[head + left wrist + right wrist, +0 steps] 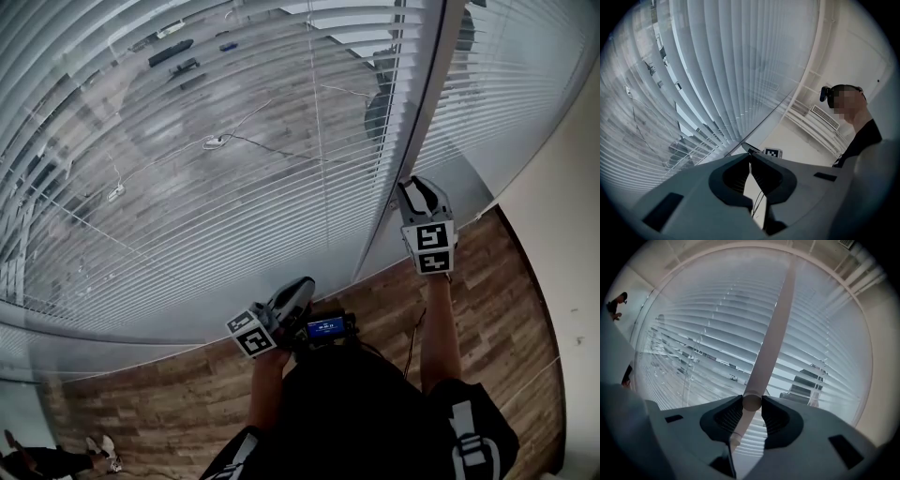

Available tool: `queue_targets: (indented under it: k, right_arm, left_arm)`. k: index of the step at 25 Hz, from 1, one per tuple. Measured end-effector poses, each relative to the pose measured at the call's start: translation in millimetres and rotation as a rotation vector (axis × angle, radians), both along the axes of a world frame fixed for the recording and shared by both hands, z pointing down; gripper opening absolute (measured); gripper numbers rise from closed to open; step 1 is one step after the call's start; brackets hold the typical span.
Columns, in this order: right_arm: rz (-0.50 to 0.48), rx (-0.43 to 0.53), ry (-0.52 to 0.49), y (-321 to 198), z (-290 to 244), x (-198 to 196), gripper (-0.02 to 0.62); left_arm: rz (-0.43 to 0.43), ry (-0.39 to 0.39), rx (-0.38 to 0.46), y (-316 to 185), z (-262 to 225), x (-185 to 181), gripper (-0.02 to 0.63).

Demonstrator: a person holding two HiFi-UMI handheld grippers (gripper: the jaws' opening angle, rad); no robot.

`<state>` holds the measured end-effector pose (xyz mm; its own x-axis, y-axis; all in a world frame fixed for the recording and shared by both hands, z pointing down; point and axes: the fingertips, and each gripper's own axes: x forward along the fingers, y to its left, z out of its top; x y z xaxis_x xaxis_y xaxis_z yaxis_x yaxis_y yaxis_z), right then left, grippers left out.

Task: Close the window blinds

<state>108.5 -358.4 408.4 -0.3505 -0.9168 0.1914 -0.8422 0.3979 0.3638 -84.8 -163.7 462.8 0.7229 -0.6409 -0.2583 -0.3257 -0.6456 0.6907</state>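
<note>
White slatted blinds [234,169] cover the big window; their slats stand tilted and the street outside shows between them. My right gripper [414,185] is raised at the blinds' right edge and is shut on the pale tilt wand [776,324], whose lower end sits pinched between the jaws [752,401]. The blinds [703,333] fill the background there. My left gripper [302,289] hangs low near my waist, shut with nothing in it. In the left gripper view its tips [750,155] meet, with the blinds [717,70] to the left.
A second blind [511,84] hangs to the right of the window post. A white wall [572,234] closes the right side, with wood floor [506,291] below. A small device with a blue screen [326,328] sits at my chest, and a cable [412,337] hangs beside it.
</note>
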Motion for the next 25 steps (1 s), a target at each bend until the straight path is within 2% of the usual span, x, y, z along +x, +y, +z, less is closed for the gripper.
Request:
queue_targets:
  k: [3,5,14,17,19,20,22,25]
  right_arm:
    - [0.004,-0.014,-0.04,-0.2,0.8,1.2,0.132]
    - [-0.01,-0.054,-0.126,-0.9,2.2,3.1,0.13]
    - [-0.117,-0.347,-0.749,-5.4,8.5,9.2,0.13]
    - [-0.154,-0.391,-0.892,-6.6,6.3,8.8,0.13]
    - [-0.17,-0.376,-0.893,-5.6,5.6,8.0,0.131]
    - [-0.172,-0.356,-0.855,-4.3,6.7,7.8,0.132]
    - [-0.156,-0.29,-0.722,-1.0,7.5,7.4,0.132]
    - [-0.102,-0.161,-0.452,2.4,4.1,5.6,0.143]
  left_arm:
    - [-0.007,0.0,0.0,-0.3,1.1,-2.6,0.015]
    - [-0.011,0.001,-0.002,0.0,1.7,-3.6,0.015]
    - [-0.016,0.003,-0.003,1.2,1.4,-4.7,0.015]
    - [-0.018,0.003,-0.005,1.4,1.2,-5.3,0.015]
    - [-0.018,0.003,-0.005,1.6,1.0,-5.6,0.015]
    - [-0.018,0.002,-0.006,1.7,1.0,-5.8,0.015]
    - [-0.018,0.001,-0.007,1.7,1.3,-6.3,0.015]
    - [-0.018,-0.001,-0.009,1.0,2.2,-6.3,0.015]
